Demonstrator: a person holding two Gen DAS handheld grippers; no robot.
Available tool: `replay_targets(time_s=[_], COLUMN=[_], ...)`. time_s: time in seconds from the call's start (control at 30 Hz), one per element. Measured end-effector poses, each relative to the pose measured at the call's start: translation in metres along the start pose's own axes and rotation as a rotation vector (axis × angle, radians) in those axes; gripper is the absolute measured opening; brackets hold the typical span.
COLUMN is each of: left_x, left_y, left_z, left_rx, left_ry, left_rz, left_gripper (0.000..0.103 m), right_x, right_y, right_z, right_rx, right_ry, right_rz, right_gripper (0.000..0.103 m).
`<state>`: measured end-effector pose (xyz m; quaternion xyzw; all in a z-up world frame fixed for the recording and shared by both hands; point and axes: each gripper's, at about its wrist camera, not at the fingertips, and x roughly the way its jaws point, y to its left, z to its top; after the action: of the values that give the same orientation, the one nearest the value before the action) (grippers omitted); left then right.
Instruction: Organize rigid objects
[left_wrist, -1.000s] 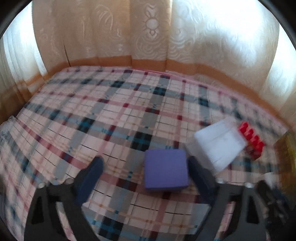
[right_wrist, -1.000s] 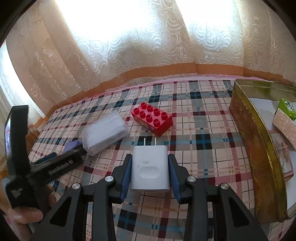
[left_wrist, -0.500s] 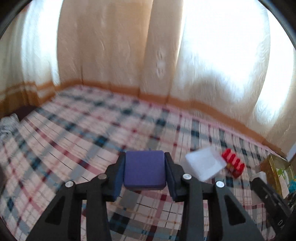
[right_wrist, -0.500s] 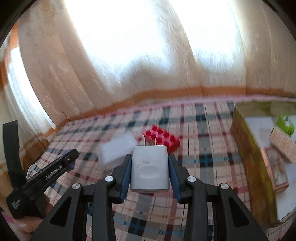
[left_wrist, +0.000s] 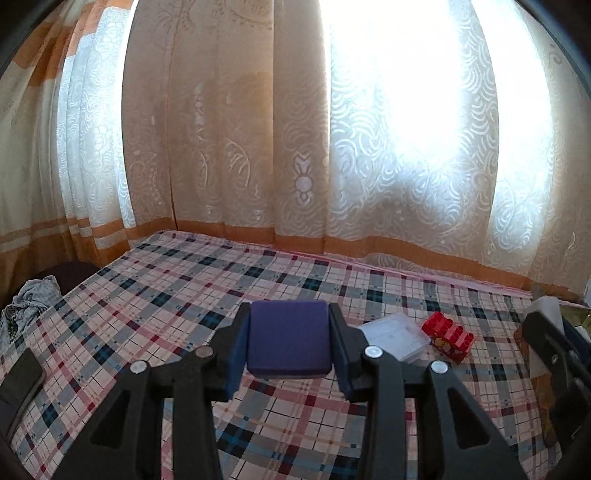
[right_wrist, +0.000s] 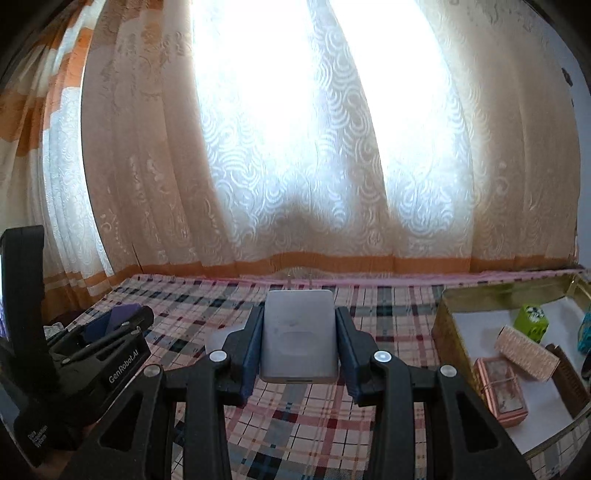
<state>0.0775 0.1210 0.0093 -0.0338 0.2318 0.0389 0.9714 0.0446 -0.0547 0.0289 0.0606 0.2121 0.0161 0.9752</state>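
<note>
- Our left gripper (left_wrist: 289, 338) is clamped on a purple block (left_wrist: 289, 338), its pads pressing both sides, and the block is clear of the plaid bed cover (left_wrist: 177, 295).
- Those jaws closed within the last second and have since stood unchanged, with the block between them.
- Our right gripper (right_wrist: 299, 338) is closed on a white charger (right_wrist: 299, 336), also held above the plaid cover (its prongs point away from us, toward the curtain).
- Done so far, as we judge it: the gold tin box (right_wrist: 452, 308) at the right already holds a green box (right_wrist: 532, 326), two patterned pink boxes (right_wrist: 500, 391) and a teal item at the edge that we cannot identify.
- Left to do: both held pieces need to reach the tin, and a clear flat case (left_wrist: 393, 334) and a red toy brick (left_wrist: 448, 336) lie on the cover, just beside each other.
- Readable writing: "GenRobot.AI" on the side of the left gripper as seen from the right wrist view; a smaller label lower on it is too small for us to read.
</note>
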Motion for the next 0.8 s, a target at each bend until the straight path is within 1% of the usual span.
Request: replay_targets(time_s=[0.1,0.37,0.6,0.8], left_x=[-0.004,-0.007,-0.015,-0.025], left_y=[-0.002,-0.012,-0.023,-0.037], left_z=[0.000,-0.004,-0.008,-0.014], left_rx=[0.002,0.026,0.050,0.059], left_ry=[-0.011,-0.011,-0.020,-0.018], left_rz=[-0.002,-0.002,0.000,-0.023], left_gripper=[0.039,0.039,0.039,0.039], right_x=[-0.004,-0.019,-0.028,-0.035], right_y=[0.001,-0.001,-0.010,-0.021], right_z=[-0.001,-0.007,-0.009,-0.010], right_rx=[-0.023,-0.071,-0.070,-0.063], right_ry=[-0.012,-0.023,-0.028,-0.031], right_rz=[-0.007,-0.018,-0.034,-0.048], right_gripper=[0.041,0.041,0.041,0.041])
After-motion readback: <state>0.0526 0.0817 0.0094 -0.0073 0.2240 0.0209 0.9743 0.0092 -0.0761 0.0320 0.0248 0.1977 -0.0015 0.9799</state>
